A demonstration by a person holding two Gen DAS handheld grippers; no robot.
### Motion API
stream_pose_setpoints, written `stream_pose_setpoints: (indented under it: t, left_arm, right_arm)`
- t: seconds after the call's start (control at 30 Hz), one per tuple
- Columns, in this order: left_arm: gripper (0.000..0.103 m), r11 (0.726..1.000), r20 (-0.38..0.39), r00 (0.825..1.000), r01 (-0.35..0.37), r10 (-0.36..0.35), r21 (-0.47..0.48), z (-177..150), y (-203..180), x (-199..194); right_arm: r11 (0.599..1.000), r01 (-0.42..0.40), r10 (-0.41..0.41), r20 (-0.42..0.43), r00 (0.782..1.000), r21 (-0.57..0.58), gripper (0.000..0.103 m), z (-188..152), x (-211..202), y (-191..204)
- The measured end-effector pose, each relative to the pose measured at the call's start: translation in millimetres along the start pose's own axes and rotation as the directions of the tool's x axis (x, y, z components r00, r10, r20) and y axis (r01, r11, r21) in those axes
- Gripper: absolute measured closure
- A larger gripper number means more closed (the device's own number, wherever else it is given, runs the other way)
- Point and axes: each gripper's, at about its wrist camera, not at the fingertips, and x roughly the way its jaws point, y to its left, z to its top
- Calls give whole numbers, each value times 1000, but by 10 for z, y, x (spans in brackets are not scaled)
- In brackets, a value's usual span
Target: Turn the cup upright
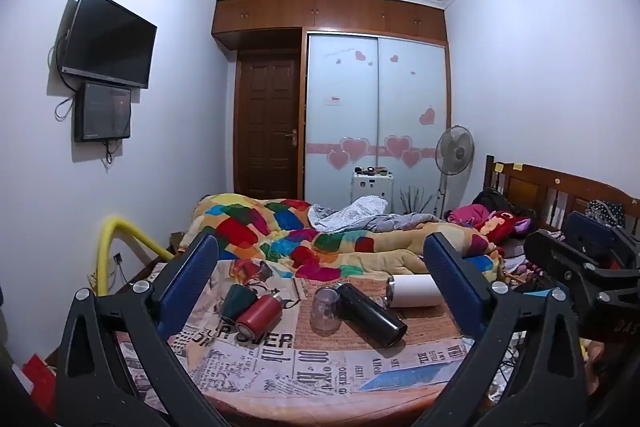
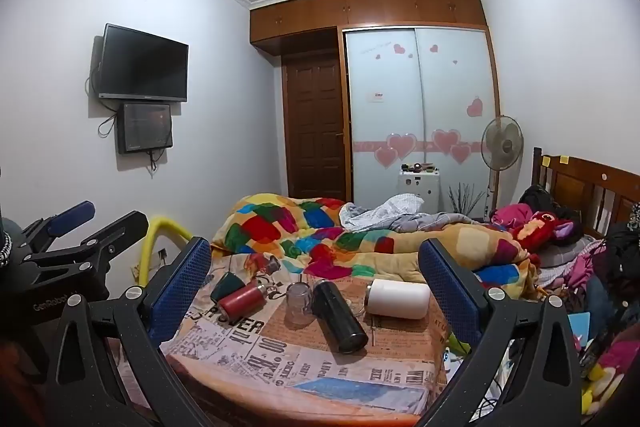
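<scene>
Several cups lie on a newspaper-print cloth [image 1: 280, 367] over a small table. A dark green cup [image 1: 236, 301] [image 2: 227, 285], a red bottle [image 1: 260, 315] [image 2: 242, 301], a black flask [image 1: 370, 313] [image 2: 340, 311] and a white tumbler [image 1: 414, 291] [image 2: 398, 298] lie on their sides. A clear glass [image 1: 326, 311] [image 2: 299, 303] stands mouth down. My left gripper [image 1: 320, 267] is open and empty, held above and short of them. My right gripper [image 2: 316, 267] is open and empty likewise; it also shows at the right of the left wrist view [image 1: 580, 259].
A bed with a patchwork quilt [image 1: 320, 239] lies behind the table. A yellow padded rail [image 1: 120, 239] stands at the left. A wooden headboard [image 1: 560, 191] and piled clothes are at the right. A fan [image 1: 454, 151] stands by the wardrobe.
</scene>
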Motion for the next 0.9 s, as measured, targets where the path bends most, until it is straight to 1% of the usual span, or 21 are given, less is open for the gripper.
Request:
stream_pose_setpoints:
  t: [0.17,0.2,0.3,0.33,0.37,0.43,0.57,0.6,0.7,0.73,0.9]
  left_arm:
    - [0,1000,-9,1000,0,0,-2,-4,-38,21]
    - [0,1000,-1,1000,5,-5,-21,1,12,7]
    - [0,1000,8,1000,12,-12,-28,3,13,-4]
    - [0,1000,5,1000,8,-8,-27,-73,54,-26]
    - [0,1000,8,1000,6,-6,-24,-83,51,-33]
    - [0,1000,11,1000,1,-1,-14,-103,35,-47]
    - [0,1000,6,1000,-10,10,-8,-255,48,52]
    - [0,1000,4,1000,-10,10,-8,-232,37,47]
    - [0,1000,5,1000,-11,11,-6,-253,-2,39]
    - [0,1000,-1,1000,-12,12,-13,-209,38,60]
    - [0,1000,-3,1000,-11,11,-17,-194,26,78]
  right_arm:
    - [1000,0,0,-8,1000,5,0,-4,-3,-12]
    - [1000,1,-1,-7,1000,5,0,-3,-11,-15]
    - [1000,-1,1,-15,1000,0,0,-12,10,6]
    - [1000,-1,1,-15,1000,1,0,-5,2,6]
    - [1000,-1,1,-15,1000,3,0,-68,-17,17]
    - [1000,-1,1,-21,1000,1,0,-54,-13,13]
    - [1000,2,-2,-28,1000,0,0,-103,2,65]
    - [1000,2,-1,-36,999,5,0,-100,54,7]
    - [1000,3,-3,-41,999,6,0,-96,57,9]
    - [1000,5,-4,-42,999,6,0,-96,57,7]
    - [1000,2,-2,-44,999,8,0,-83,47,-10]
